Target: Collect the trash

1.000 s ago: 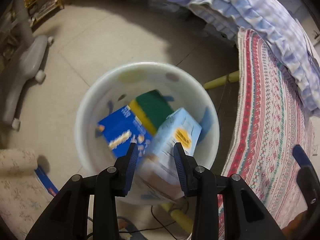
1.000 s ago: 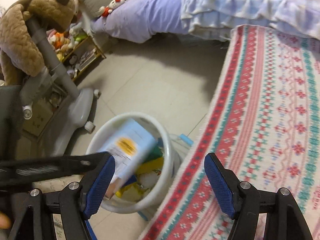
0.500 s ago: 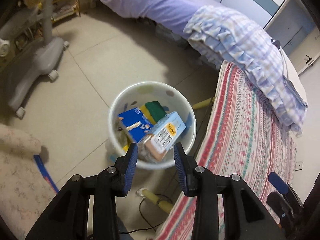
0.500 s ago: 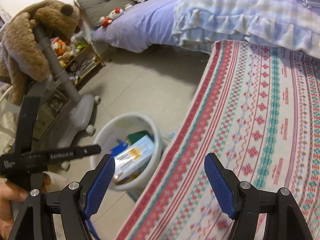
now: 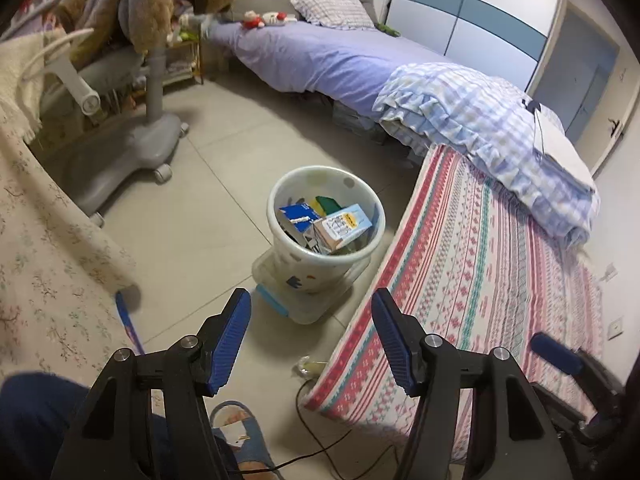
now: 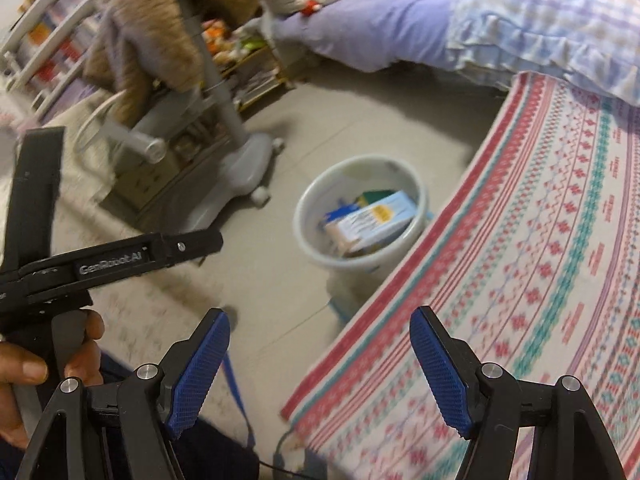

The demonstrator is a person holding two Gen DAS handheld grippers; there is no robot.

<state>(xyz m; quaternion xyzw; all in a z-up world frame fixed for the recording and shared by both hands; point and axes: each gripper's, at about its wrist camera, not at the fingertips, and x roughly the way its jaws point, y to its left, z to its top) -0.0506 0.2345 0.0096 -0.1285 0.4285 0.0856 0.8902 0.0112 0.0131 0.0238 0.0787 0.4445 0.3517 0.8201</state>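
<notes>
Grey tiled floor (image 5: 224, 208), white bin (image 5: 326, 216), patterned blanket (image 5: 500, 264)

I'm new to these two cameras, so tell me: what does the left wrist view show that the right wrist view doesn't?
Only the left wrist view shows the wardrobe and a slippered foot.

Only the right wrist view shows a hand holding the other tool.

Both show the white bin holding a light blue box, the patterned cloth and the bed.

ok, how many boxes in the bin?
2. Light blue box lies tilted on top toward the bin front; dark blue box sits left of it. More may be hidden underneath.
</notes>
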